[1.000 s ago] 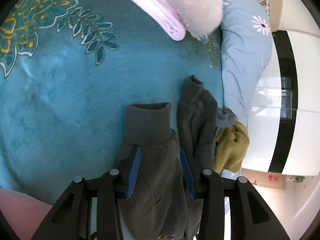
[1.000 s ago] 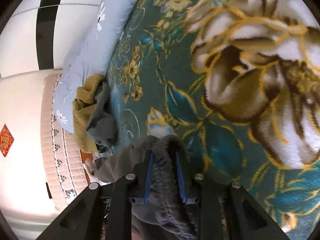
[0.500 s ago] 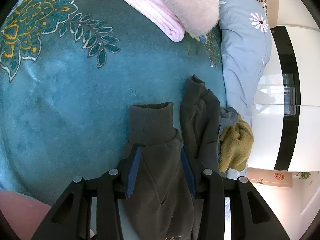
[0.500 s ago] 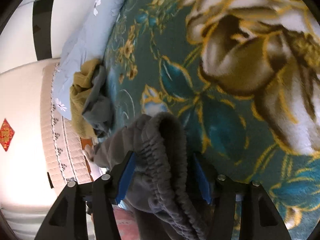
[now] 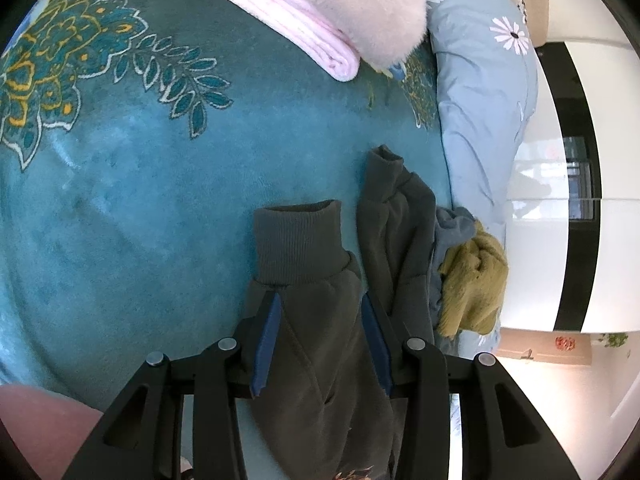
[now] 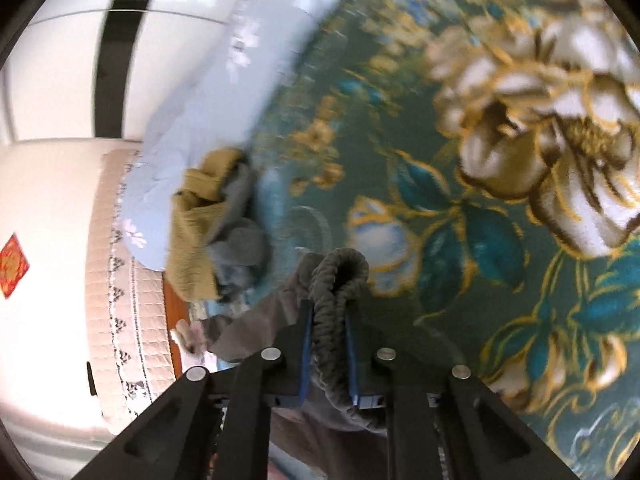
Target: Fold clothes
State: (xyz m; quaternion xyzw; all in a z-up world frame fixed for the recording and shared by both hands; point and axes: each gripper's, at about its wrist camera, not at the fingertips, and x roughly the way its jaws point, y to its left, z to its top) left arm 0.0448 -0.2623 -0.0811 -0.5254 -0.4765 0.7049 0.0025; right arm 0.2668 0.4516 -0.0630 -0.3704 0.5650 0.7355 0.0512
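The grey pants (image 5: 316, 320) lie on the blue flowery blanket (image 5: 132, 208), and I am holding them at both ends. My left gripper (image 5: 320, 344) has one pant leg between its blue pads, just below the ribbed cuff (image 5: 298, 244). The pads touch the cloth on both sides, so I think it is a grip, but a loose one. My right gripper (image 6: 326, 356) is squeezing closed on the bunched stretchy waistband (image 6: 340, 276), which pokes out past the tips.

What could go wrong? The waistband is a fat, lumpy roll. If I pull before the squeeze is tight, it could slide out. The left grip is on a wide bit of leg, so a hard tug could drag the cloth free. The other leg (image 5: 394, 224) lies loose beside it and could twist or trail behind.

Just past that leg is a heap of yellow and grey-blue clothes (image 5: 472, 280) by the light blue pillow (image 5: 480, 120). My pants could snag on it.

The right view is blurry. I cannot see the middle of the pants, or the lower part under my own frames.
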